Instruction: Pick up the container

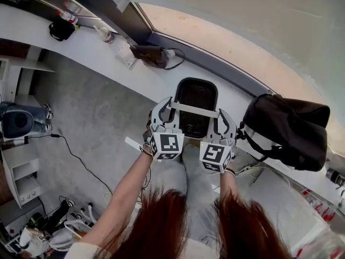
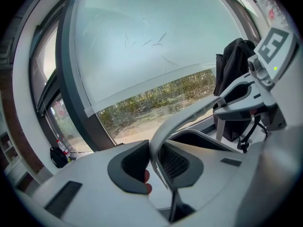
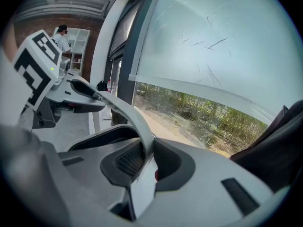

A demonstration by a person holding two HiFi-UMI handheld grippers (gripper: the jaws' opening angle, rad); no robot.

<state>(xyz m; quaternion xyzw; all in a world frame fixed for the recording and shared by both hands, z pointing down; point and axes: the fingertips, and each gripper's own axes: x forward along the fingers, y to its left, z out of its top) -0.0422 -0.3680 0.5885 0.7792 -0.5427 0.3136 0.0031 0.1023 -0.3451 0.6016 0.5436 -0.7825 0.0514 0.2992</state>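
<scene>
The container [image 1: 197, 107] is a black bin with a white bail handle [image 1: 195, 110] across its top, seen from above in front of the white window counter. My left gripper [image 1: 168, 112] is shut on the handle's left end and my right gripper [image 1: 223, 124] on its right end. In the left gripper view the jaws [image 2: 154, 162] clamp the curved white handle [image 2: 189, 112], with the bin's dark rim [image 2: 201, 138] just beyond. The right gripper [image 3: 149, 160] likewise pinches the handle [image 3: 125, 112] above the rim [image 3: 102, 138].
A black bag [image 1: 285, 128] sits on the counter [image 1: 97, 53] right of the bin. A brown pouch [image 1: 151, 54], a bottle [image 1: 67, 16] and a black item [image 1: 61, 29] lie further left. A cable [image 1: 81, 161] runs over the grey floor below.
</scene>
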